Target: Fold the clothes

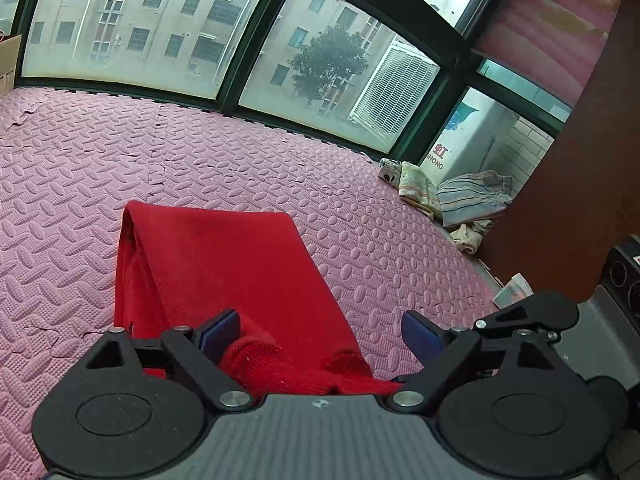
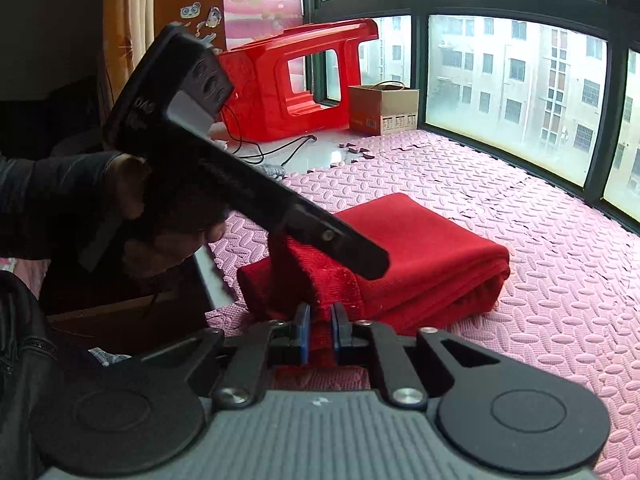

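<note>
Left wrist view first: my left gripper point(image 1: 320, 330) has its jaws spread wide, gripping nothing; the blue pads point(image 1: 222, 330) sit far apart, and a bunched edge of the red cloth point(image 1: 224, 264) rises between them, close against the left pad, though I cannot tell if it touches; the cloth lies folded on the pink foam mat point(image 1: 80, 184) and stretches straight ahead of my fingers, its far folded edge well short of the window point(image 1: 168, 32); far ahead to my right a pile of striped clothes point(image 1: 472, 196) sits in the corner by a brown panel point(image 1: 580, 168); part of my other gripper shows at the right edge.

Right wrist view next: my right gripper point(image 2: 321, 330) is nearly closed, its pads pinching a corner of the red cloth point(image 2: 420, 256) that stands up between them; the rest of the cloth lies folded just ahead and a little to the right on the mat point(image 2: 540, 280); my left hand point(image 2: 160, 216) holds the other gripper ahead to the left, its tip over the raised part of the cloth; farther ahead stand a red plastic stool point(image 2: 280, 80) tipped on its side and a cardboard box point(image 2: 384, 108) beside the window point(image 2: 512, 80).
</note>
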The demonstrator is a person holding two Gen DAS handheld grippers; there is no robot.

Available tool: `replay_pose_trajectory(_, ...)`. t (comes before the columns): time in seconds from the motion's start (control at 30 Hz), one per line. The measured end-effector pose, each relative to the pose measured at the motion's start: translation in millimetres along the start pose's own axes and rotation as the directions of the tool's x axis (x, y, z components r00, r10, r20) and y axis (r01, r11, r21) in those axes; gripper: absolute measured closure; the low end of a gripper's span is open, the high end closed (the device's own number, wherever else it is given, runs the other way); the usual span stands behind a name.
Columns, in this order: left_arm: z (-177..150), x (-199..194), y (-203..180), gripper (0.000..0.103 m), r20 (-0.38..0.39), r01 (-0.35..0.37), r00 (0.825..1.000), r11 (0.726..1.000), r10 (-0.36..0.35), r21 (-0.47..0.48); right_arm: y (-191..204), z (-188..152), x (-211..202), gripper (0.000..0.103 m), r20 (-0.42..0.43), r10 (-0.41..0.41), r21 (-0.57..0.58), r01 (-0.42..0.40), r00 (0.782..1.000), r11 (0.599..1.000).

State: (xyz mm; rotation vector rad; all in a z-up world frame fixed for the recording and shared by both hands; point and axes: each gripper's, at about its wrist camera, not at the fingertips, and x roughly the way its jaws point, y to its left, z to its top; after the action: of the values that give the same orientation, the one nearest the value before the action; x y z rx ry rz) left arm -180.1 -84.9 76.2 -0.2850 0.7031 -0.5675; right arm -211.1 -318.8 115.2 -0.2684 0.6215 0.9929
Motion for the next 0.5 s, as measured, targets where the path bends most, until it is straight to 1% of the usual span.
replay_pose_trajectory(0.1, -6.9, -5.7, -4.6, 0.013, 0.015, -0.006, 1.000, 0.999, 0.005, 0.037, -19.2, 7.7, -5.7, 0.093, 0.007, -0.062, 0.044, 0.062, 0.998, 0.997)
replay_pose_trajectory(0.17, -10.9, -8.0, -8.6, 0.013, 0.018, -0.012, 1.000, 0.998, 0.011, 0.067, -34.5, 16.3, -3.0, 0.089, 0.014, -0.114, 0.070, 0.112, 0.993, 0.991)
replay_pose_trajectory(0.23, -14.8, -8.9, -11.1, 0.013, 0.021, -0.024, 1.000, 0.996, 0.022, 0.089, -49.5, 26.7, 7.2, 0.086, 0.032, -0.148, 0.088, 0.145, 0.988, 0.986)
replay_pose_trajectory(0.33, -20.3, -9.6, -13.8, 0.013, 0.025, -0.042, 0.999, 0.992, 0.039, 0.117, -64.5, 44.2, 32.4, 0.085, 0.044, -0.198, 0.104, 0.193, 0.979, 0.976)
replay_pose_trajectory(0.37, -21.4, -9.6, -14.3, 0.013, 0.025, -0.046, 0.999, 0.991, 0.043, 0.123, -66.1, 47.3, 37.9, 0.083, 0.046, -0.202, 0.106, 0.196, 0.978, 0.975)
replay_pose_trajectory(0.43, -23.6, -9.3, -15.3, 0.013, 0.026, -0.055, 0.998, 0.989, 0.052, 0.139, -73.6, 56.4, 65.2, 0.082, 0.049, -0.208, 0.100, 0.202, 0.977, 0.974)
replay_pose_trajectory(0.5, -25.5, -8.2, -15.6, 0.013, 0.027, -0.063, 0.998, 0.986, 0.059, 0.152, -79.2, 58.7, 86.2, 0.081, 0.032, -0.219, 0.097, 0.215, 0.975, 0.972)
